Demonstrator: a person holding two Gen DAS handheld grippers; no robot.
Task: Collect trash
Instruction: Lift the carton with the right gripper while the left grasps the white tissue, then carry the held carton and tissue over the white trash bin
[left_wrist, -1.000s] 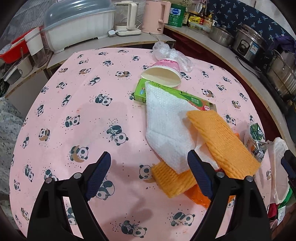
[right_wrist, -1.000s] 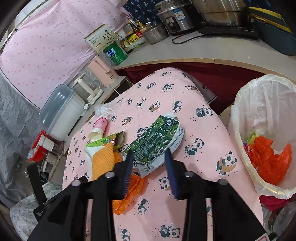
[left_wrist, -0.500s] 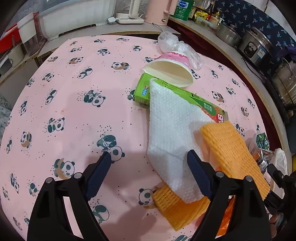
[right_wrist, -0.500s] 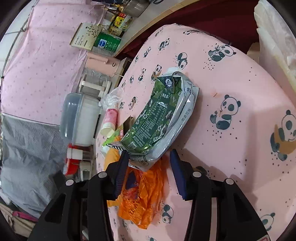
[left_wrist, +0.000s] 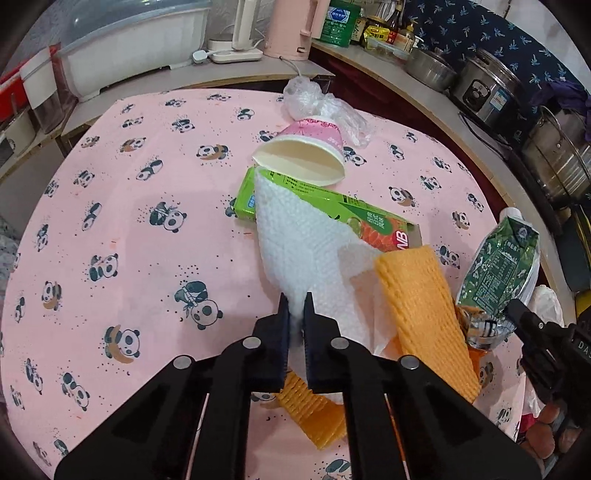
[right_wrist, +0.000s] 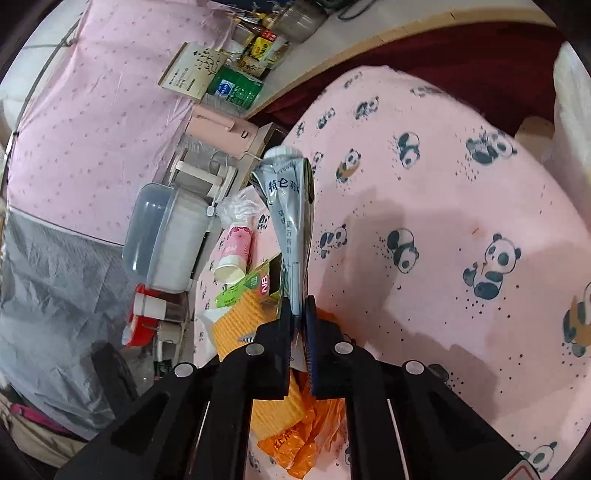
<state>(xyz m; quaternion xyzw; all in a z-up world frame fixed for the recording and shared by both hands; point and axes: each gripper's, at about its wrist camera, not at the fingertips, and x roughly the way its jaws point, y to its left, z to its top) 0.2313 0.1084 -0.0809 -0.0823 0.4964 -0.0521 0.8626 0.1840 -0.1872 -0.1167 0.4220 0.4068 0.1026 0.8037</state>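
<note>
Pink panda-print cloth covers the table (left_wrist: 122, 206), with a kitchen counter of pots and bottles curving round its far and right sides. Both grippers stood open a second ago and have now clamped down. The left gripper (left_wrist: 296, 314) has its fingers pressed nearly together on the near tip of the white foam sheet (left_wrist: 295, 236), which a second ago lay loose between wide-spread jaws. The right gripper (right_wrist: 300, 314) has pinched the near end of the green milk carton (left_wrist: 496, 269), and in the right wrist view that carton now stands up off the cloth, silver side showing, where before it lay flat. So two pieces look secured and ready to carry to a bin, though no bin shows clearly now. Left on the table are the orange foam net (left_wrist: 421, 314), the green box (left_wrist: 332, 206) under the sheet's far end, the pink paper cup (left_wrist: 306, 151) lying on its side and empty inside, a clear plastic bag (left_wrist: 321, 105) beyond it, and an orange plastic bag (right_wrist: 306, 435) near the right gripper.
</note>
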